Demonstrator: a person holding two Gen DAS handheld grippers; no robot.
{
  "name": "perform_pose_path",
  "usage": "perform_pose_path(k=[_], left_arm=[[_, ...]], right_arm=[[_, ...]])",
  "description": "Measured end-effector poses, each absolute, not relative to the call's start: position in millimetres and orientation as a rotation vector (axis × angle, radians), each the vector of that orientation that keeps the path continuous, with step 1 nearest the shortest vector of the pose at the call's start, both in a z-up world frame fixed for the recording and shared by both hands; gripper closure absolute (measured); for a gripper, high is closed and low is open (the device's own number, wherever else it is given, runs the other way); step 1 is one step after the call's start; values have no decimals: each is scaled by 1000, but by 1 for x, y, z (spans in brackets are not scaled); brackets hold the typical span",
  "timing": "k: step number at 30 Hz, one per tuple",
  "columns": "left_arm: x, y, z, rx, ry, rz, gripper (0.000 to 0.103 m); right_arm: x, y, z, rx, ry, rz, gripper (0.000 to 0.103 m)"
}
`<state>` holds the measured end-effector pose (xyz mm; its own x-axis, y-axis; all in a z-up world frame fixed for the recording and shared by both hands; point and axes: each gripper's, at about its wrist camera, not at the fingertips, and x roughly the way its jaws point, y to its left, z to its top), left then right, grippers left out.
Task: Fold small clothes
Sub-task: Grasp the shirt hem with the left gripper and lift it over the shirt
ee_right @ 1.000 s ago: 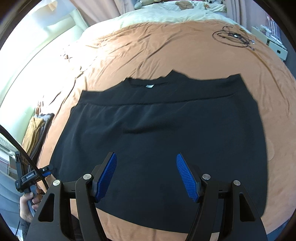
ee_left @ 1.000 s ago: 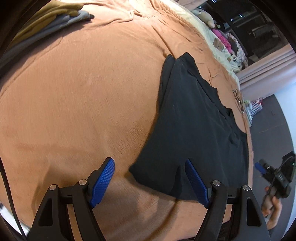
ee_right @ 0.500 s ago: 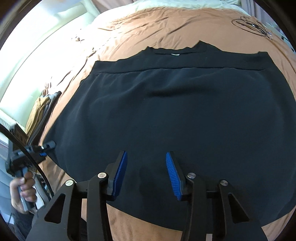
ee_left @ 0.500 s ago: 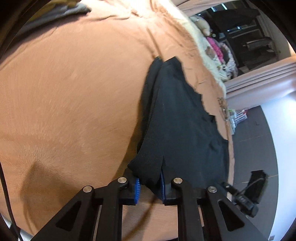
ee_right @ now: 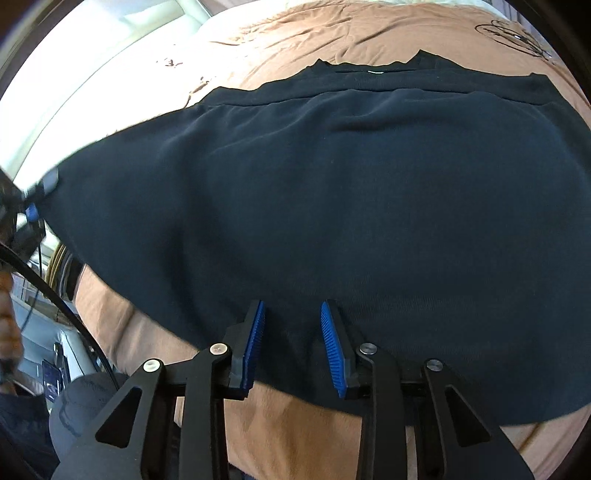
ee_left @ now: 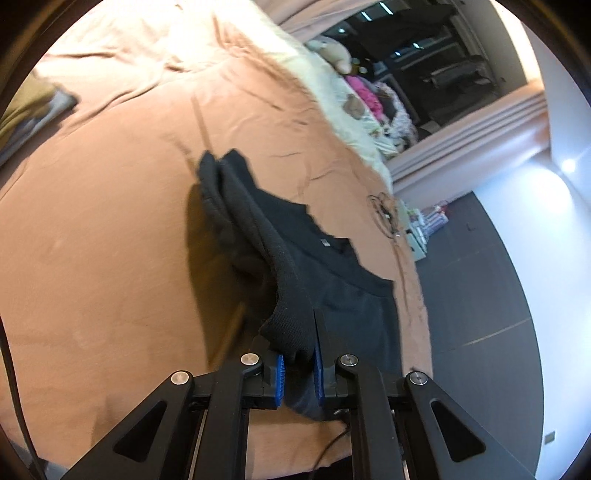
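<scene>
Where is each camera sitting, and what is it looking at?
Left wrist view: sits on the left gripper, looking along the bed toward the room; its jaws are shut on a lifted corner of the black shirt. No hand shows.
Right wrist view: sits on the right gripper, looking down over the shirt's lower edge; its jaws have just been closing, the pads not yet pressing. The left gripper shows at the left edge.
Both share the shirt, the bed and the tangled cable.
</scene>
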<state>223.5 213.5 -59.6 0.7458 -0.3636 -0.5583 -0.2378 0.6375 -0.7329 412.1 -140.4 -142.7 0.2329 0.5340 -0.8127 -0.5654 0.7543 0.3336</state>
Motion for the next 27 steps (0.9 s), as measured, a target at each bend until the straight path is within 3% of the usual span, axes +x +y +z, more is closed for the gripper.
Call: perform_pose_path(k=[15,27], left_arm=[[279,140,-3,-797,747,-260,91],[316,59,10,-711,802,-423,91]], right_arm=[[398,-201,-142,117,1067,783,74],[396,-299,-98,236,960,675,74]])
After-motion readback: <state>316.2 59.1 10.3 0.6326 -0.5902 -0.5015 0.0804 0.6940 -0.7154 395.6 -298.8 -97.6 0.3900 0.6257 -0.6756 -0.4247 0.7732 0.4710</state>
